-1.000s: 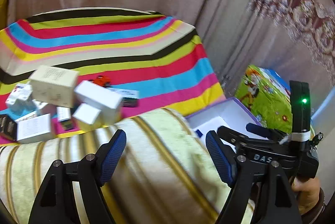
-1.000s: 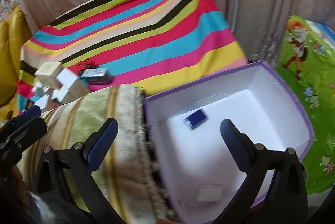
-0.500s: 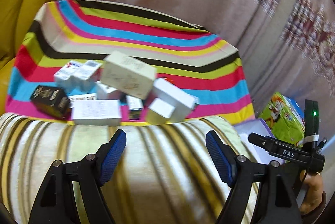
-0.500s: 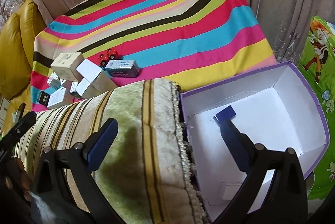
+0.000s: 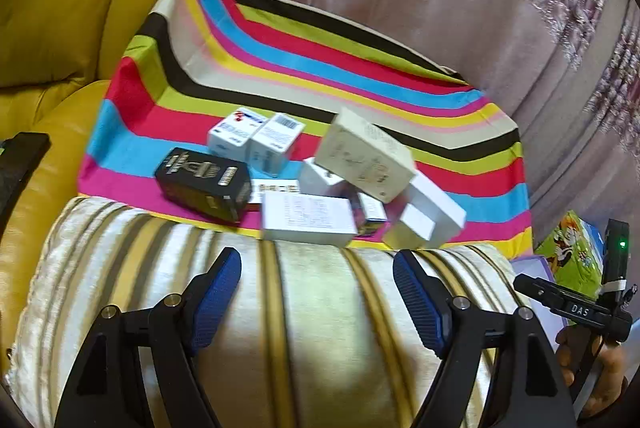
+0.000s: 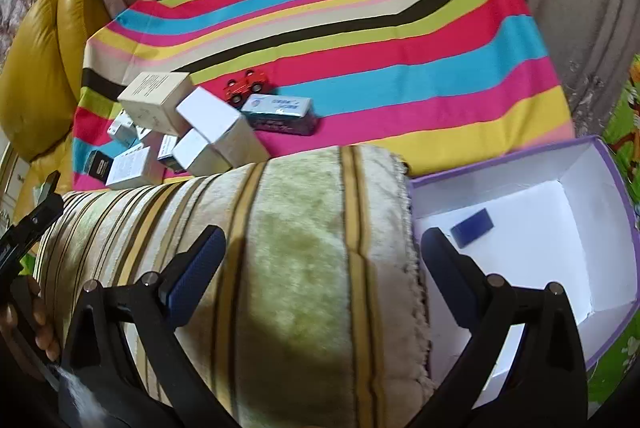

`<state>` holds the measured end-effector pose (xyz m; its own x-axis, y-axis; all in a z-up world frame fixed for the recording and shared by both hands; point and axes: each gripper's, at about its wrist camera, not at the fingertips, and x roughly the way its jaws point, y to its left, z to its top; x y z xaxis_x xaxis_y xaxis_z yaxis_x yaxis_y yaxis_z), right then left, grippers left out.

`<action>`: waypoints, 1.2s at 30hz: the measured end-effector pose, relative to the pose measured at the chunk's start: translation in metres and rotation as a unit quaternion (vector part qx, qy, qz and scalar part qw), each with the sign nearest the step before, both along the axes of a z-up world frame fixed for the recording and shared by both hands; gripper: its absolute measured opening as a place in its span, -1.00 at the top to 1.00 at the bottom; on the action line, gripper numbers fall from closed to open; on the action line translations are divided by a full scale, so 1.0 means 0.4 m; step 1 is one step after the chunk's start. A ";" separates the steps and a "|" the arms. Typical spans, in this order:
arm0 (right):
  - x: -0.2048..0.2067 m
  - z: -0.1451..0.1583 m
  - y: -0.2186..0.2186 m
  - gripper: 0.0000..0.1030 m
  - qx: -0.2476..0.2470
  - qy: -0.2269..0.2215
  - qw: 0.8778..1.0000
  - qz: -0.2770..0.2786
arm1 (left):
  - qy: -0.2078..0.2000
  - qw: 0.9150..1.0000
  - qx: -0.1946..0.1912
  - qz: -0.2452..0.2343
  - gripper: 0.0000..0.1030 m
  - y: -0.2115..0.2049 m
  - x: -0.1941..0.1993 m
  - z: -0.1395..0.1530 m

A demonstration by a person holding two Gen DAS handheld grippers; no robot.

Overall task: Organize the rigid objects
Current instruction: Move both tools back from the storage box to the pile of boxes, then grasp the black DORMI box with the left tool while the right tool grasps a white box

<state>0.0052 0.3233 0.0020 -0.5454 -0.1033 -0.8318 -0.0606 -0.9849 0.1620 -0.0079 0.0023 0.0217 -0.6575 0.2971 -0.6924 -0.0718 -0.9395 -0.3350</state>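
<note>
My left gripper (image 5: 318, 294) hangs over the cream-and-gold striped velvet cushion (image 5: 312, 328) with its blue-padded jaws spread and nothing between them. Just past the cushion's far edge, on the rainbow-striped cloth (image 5: 304, 55), I see the heap of small cartons: a black rectangular box with gold print (image 5: 204, 183) at the left, a flat white box with fine print (image 5: 308, 218) touching it in the middle, and a cream cardboard box (image 5: 366, 155) tilted on top of the others. My right gripper (image 6: 320, 248) is likewise released and empty above the same cushion. To its right sits the open purple-rimmed white cardboard bin (image 6: 576, 167), with one small dark blue flat box (image 6: 472, 228) on its floor. Farther off on the cloth, a red toy car (image 6: 244, 85) lies just beside a pale blue printed carton (image 6: 280, 113).
</note>
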 end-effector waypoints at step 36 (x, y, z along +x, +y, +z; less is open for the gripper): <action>-0.134 -0.011 -0.169 -0.93 0.002 0.002 0.997 0.072 | -0.065 0.995 -0.058 -0.053 -0.99 -0.168 -0.232 -0.037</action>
<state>-0.0483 0.2557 -0.0024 -0.5291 -0.1767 -0.8300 0.0816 -0.9841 0.1575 -0.1009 -0.0651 0.0068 -0.5288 0.2734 -0.8035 -0.1365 -0.9618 -0.2374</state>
